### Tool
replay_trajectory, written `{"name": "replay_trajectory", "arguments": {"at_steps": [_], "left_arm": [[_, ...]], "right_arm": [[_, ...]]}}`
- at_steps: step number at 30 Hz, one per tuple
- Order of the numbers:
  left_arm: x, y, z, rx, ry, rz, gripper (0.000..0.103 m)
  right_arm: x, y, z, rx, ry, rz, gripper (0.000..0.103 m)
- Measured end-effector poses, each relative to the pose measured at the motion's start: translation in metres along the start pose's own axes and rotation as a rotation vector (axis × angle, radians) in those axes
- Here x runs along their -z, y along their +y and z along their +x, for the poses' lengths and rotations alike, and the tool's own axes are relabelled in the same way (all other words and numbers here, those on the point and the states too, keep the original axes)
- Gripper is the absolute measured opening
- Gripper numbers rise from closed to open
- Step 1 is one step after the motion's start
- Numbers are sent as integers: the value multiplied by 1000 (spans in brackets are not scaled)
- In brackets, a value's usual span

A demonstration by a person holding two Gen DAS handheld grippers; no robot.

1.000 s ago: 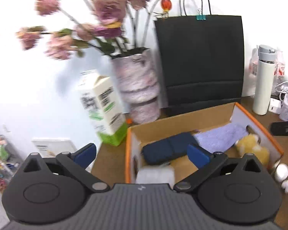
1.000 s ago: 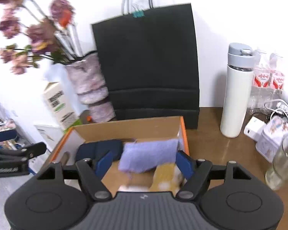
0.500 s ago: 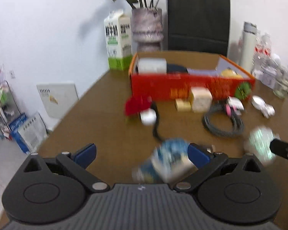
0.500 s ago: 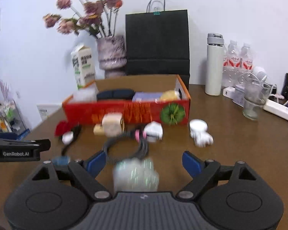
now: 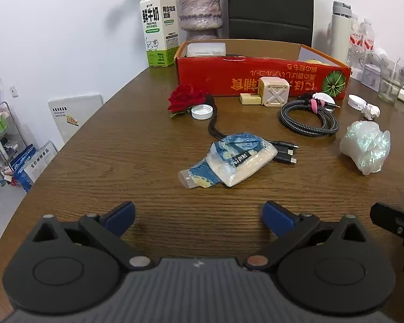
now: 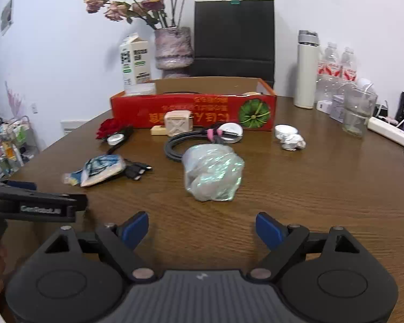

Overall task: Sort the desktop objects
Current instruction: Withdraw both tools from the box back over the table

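A red cardboard box (image 5: 256, 78) (image 6: 194, 110) stands at the back of the wooden table. In front of it lie a blue snack packet (image 5: 229, 161) (image 6: 99, 169), a crumpled clear plastic bag (image 5: 366, 145) (image 6: 211, 172), a coiled black cable (image 5: 307, 115) (image 6: 180, 142), a cream cube charger (image 5: 273, 91) (image 6: 178, 122), a red rose (image 5: 184, 98) (image 6: 109, 127), a white cap (image 5: 201, 112) and white earbuds (image 6: 289, 137). My left gripper (image 5: 199, 215) is open and empty, short of the packet. My right gripper (image 6: 202, 227) is open and empty, short of the plastic bag.
A milk carton (image 5: 159, 27), a flower vase (image 6: 173, 47), a black paper bag (image 6: 233, 35) and a white flask (image 6: 307, 70) stand behind the box. Water bottles, a glass (image 6: 359, 113) and a power strip (image 6: 390, 132) are at the right. The table's left edge curves near shelves.
Both grippers have pulled back from over the box to the near side of the table. The packet and the plastic bag, blurred half a second ago, now lie still on the table.
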State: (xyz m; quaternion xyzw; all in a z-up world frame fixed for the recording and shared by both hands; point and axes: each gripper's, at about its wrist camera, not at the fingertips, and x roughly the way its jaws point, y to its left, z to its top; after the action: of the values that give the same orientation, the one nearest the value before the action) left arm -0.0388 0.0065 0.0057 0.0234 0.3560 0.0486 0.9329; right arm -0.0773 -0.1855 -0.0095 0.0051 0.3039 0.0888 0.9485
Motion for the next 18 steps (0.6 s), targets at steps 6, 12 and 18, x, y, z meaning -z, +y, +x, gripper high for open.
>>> {"name": "replay_trajectory", "arguments": {"at_steps": [6, 12, 18], "left_arm": [[0, -2, 0, 0, -3, 5, 103], [0, -5, -1, 6, -8, 24, 103], [-1, -5, -1, 11, -7, 26, 103]], "right_arm": [[3, -2, -1, 12, 5, 29, 86], [4, -5, -1, 12, 4, 52, 86], [4, -4, 1, 5, 13, 58, 86]]}}
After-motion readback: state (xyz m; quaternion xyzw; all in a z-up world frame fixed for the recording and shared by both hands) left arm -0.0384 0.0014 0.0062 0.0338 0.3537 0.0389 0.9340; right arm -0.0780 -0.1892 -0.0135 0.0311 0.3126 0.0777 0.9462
